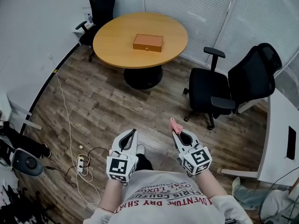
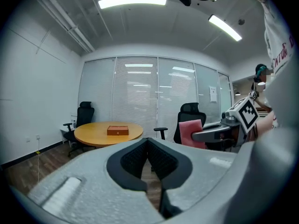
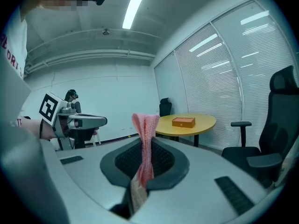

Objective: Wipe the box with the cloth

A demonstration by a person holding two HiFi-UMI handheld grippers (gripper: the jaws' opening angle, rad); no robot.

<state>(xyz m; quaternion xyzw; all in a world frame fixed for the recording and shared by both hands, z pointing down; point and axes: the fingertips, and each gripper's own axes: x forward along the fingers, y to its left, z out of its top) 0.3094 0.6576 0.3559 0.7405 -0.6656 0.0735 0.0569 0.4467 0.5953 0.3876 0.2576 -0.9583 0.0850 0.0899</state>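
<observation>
An orange-brown box lies near the middle of a round wooden table far ahead; it also shows as the box and the box. My right gripper is shut on a pink cloth, which sticks up from between its jaws as the cloth. In the left gripper view the same cloth shows at the right. My left gripper is shut with nothing in it. Both grippers are held close to the person's body, well short of the table.
A black office chair stands at the right, another black chair behind the table. A white desk is at the far right. A power strip and cables lie on the wooden floor at the left.
</observation>
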